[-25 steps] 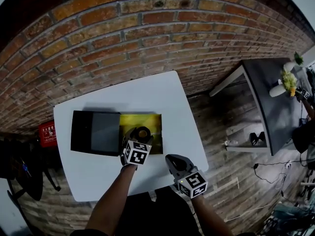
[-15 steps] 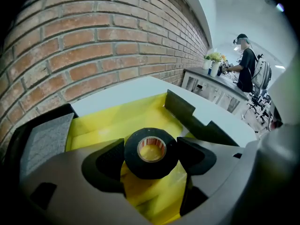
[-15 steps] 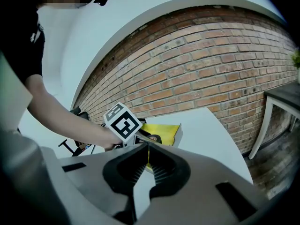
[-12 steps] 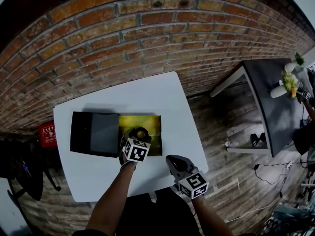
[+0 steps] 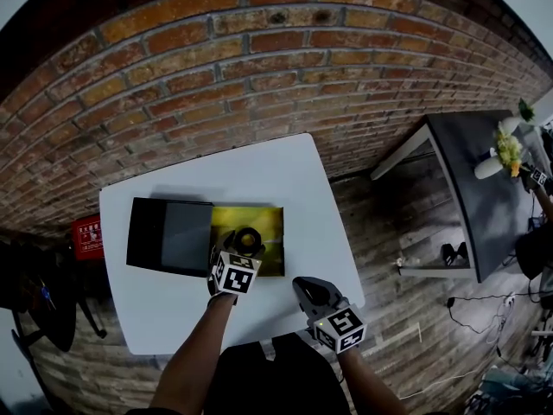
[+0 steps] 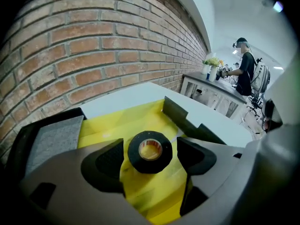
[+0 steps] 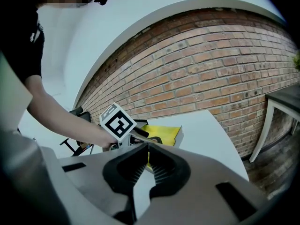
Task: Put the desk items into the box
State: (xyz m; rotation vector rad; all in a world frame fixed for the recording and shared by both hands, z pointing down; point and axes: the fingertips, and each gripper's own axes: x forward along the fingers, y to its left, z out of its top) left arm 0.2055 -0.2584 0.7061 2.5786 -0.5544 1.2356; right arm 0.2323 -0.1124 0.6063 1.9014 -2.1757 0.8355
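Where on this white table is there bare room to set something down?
The white table is bare along the brick-wall edge behind the box, down its right side beyond the box, and at the near-left corner in front of the black lid. The middle is crowded: lid, box holding the tape roll, and the left gripper over it.

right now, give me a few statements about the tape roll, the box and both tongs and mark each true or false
1. The tape roll is over the yellow lining of the box. True.
2. The left tongs are shut with nothing between them. False: they stand apart, with the roll between them.
3. The right tongs hold the tape roll. False: they are shut on nothing, near the front edge of the white table.
4. The lid lies open at the box's left in the head view. True.
5. The box stands on the white table. True.
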